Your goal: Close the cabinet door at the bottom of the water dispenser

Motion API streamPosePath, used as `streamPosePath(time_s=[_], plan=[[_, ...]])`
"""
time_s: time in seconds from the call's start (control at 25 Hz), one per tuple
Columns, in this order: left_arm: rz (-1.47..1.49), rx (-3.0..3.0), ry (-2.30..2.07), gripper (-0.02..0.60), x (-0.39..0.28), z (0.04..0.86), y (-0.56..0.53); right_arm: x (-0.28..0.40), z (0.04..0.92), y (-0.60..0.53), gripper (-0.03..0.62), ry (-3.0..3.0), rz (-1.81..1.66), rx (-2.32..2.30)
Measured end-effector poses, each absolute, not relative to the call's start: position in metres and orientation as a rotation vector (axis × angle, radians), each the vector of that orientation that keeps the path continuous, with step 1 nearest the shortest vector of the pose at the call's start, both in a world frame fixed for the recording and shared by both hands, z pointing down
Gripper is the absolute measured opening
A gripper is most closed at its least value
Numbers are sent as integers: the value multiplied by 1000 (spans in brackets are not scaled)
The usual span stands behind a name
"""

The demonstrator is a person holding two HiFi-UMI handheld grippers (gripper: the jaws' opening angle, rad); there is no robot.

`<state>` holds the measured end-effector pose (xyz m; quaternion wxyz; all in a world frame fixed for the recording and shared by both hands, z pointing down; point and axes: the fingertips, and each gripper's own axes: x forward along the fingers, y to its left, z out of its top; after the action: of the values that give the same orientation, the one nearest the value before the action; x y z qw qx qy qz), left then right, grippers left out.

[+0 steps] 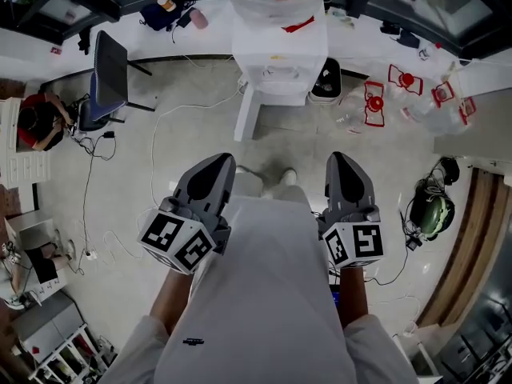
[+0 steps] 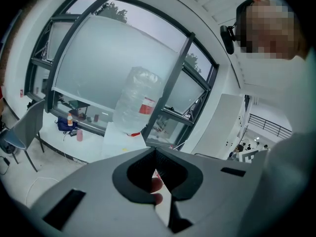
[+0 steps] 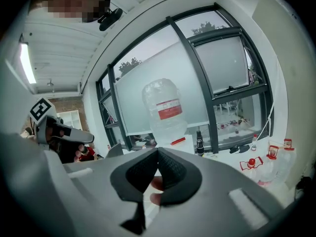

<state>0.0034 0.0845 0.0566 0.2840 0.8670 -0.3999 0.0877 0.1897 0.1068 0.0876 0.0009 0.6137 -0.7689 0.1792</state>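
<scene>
Room w/ grey floor (image 1: pixel 400 158) & big windows. 1 white water dispenser (image 1: pixel 280 58) stands ahead of you. 1 chair (image 1: pixel 110 74) at left. The dispenser's bottom cabinet door (image 1: pixel 247 112) hangs open, on its left side. 1 bottle (image 3: pixel 167 110) on top, red label, print too small to read. Your left gripper (image 1: pixel 214 160) & right gripper (image 1: pixel 340 157): both jaws closed, empty, well short of the door.

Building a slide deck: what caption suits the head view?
Person faces the water dispenser, its door open, left gripper and right gripper shut and empty.
</scene>
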Motion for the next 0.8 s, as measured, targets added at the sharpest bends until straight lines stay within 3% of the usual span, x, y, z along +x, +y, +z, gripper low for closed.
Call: streamPosePath(time_s=[0.8], plan=[[286, 2152, -1080, 8, -7, 117, 40, 145, 141, 43, 9, -2398, 645, 1684]])
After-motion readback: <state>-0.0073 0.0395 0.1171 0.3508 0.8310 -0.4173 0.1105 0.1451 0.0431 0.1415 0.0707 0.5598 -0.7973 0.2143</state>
